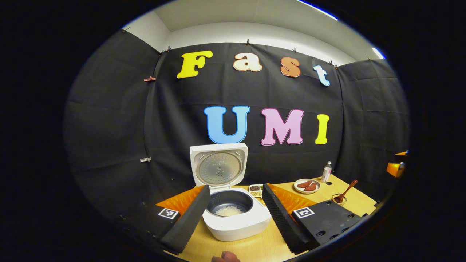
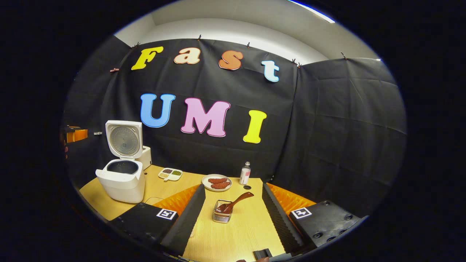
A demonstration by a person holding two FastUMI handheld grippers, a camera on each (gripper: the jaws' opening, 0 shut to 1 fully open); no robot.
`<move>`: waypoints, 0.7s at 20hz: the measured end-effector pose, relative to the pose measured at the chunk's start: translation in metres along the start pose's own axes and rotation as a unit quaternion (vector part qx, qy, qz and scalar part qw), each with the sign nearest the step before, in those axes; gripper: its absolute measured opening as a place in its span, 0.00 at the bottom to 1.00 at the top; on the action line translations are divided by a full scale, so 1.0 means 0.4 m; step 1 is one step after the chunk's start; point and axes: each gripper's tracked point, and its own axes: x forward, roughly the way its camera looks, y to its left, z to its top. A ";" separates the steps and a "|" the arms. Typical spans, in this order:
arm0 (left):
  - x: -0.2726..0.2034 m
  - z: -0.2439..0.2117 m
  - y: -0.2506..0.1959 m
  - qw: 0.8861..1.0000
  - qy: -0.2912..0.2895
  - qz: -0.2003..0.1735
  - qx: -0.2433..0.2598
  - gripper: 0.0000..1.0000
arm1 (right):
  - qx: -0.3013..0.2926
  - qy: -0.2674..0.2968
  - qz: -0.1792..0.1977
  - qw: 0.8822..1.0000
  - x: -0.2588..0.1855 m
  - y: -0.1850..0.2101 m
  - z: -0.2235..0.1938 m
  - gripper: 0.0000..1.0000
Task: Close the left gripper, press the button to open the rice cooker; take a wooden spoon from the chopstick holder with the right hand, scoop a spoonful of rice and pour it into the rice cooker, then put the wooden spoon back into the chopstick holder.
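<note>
My left hand-held gripper (image 1: 235, 214) hangs over the near edge of the desk (image 1: 255, 247) with its two fingers spread wide apart, nothing between them but open air, and the rice cooker (image 1: 236, 218) sits framed in that gap. The cooker's lid (image 1: 219, 164) stands upright, hinged at the back, its round inner plate facing me. In the dark inner pot (image 1: 229, 202) lies a small pale heap of rice (image 1: 228, 210). Behind the cooker to the right is a small divided dish of grains (image 1: 255, 189), then a white plate with two reddish-brown pieces of food (image 1: 307, 186), and a small bottle (image 1: 326, 171) standing upright beyond it.

My right hand-held gripper (image 2: 233, 218) is likewise open, fingers well apart and gripping nothing. Between them, on the desk, stands the chopstick holder (image 2: 222, 215), a small wire basket. The wooden spoon (image 2: 235, 202) rests in it bowl down, its long axis tilted, the handle rising out of the holder and leaning up toward the right in the right gripper view. In the left gripper view the spoon's handle also slants up and to the right, well to the right of the cooker. From the right gripper view the cooker stands far off to the left, apart from the holder, with the plate and bottle just beyond the holder
</note>
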 end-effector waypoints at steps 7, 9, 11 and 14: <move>-0.073 -0.050 -0.046 0.999 0.031 0.021 -0.026 0.99 | 0.007 0.023 0.030 0.999 0.097 -0.023 -0.091 0.98; -0.081 -0.064 -0.056 0.998 0.039 0.028 -0.026 0.99 | 0.014 0.036 0.039 0.999 0.135 -0.030 -0.132 0.98; -0.091 -0.078 -0.072 0.998 0.049 0.031 -0.031 0.99 | 0.018 0.053 0.051 0.997 0.176 -0.034 -0.182 0.98; -0.098 -0.090 -0.086 0.997 0.061 0.040 -0.031 0.99 | 0.030 0.083 0.077 0.993 0.239 -0.034 -0.266 0.98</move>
